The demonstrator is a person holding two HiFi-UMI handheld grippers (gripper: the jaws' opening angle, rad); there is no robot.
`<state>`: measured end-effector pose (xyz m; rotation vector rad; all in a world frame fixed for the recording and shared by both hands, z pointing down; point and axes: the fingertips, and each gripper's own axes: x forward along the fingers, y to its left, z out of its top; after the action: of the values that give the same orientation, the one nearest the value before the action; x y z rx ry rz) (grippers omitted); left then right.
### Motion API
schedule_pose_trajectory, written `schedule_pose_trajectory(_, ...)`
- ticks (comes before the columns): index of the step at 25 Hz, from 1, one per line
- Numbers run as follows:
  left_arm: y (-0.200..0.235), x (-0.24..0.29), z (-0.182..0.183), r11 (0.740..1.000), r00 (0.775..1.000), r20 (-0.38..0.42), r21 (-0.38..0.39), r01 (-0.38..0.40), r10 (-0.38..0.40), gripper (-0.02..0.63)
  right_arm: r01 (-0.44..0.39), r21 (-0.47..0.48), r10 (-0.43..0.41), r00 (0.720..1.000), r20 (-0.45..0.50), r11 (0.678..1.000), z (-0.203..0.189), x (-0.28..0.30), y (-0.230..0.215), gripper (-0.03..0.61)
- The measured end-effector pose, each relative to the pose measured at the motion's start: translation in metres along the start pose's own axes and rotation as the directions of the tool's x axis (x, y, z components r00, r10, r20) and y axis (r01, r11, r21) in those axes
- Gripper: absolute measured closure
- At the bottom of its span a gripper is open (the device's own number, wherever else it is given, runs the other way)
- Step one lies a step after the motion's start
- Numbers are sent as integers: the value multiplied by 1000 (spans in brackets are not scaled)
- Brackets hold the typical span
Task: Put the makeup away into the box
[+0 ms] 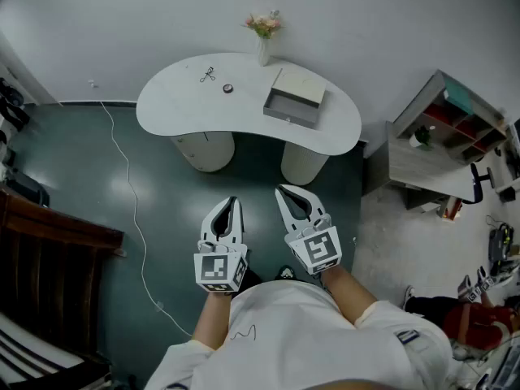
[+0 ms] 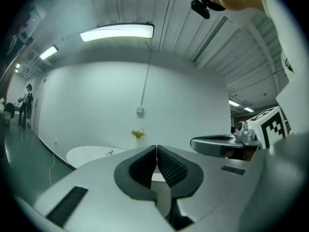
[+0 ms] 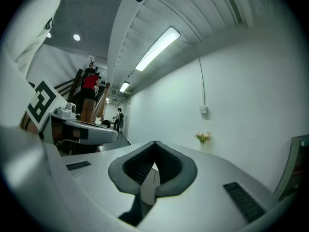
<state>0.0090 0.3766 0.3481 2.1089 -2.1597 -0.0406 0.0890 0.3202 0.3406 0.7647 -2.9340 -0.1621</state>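
Observation:
A white curved table (image 1: 179, 108) stands ahead of me across the dark floor. On it lie a grey open box (image 1: 294, 97), a small round dark makeup item (image 1: 227, 88) and a thin metal tool (image 1: 208, 75). My left gripper (image 1: 230, 201) and right gripper (image 1: 284, 189) are side by side close to my body, well short of the table. Both point level and forward. In the left gripper view the left gripper (image 2: 156, 149) has its jaws pressed together with nothing in them. The right gripper (image 3: 154, 144) looks the same, its tips meeting and holding nothing.
A vase of flowers (image 1: 263, 35) stands at the table's back edge by the wall. A grey shelf unit (image 1: 443, 128) is at the right and dark wooden furniture (image 1: 49, 250) at the left. A white cable (image 1: 130, 210) trails over the floor.

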Motion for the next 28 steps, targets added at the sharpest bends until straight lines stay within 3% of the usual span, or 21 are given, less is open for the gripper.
schedule_pose_trajectory(15, 21, -3, -31, 997, 990, -115, -13, 77, -78, 591, 13, 90, -3, 994, -105, 996, -24, 18, 26, 581)
schedule_pose_trajectory(21, 57, -7, -43, 993, 983, -144, -40, 109, -113, 588, 12, 84, 1, 989, -145, 996, -35, 48, 51, 581)
schedule_pose_trajectory(25, 87, -12, -49, 989, 976, -163, -25, 144, -146, 523, 30, 95, -14, 987, -161, 995, -38, 71, 71, 580)
schedule_pose_trajectory(28, 110, -10, -53, 986, 968, -192, -12, 163, -163, 522, 49, 112, -29, 985, -170, 993, -36, 86, 81, 581)
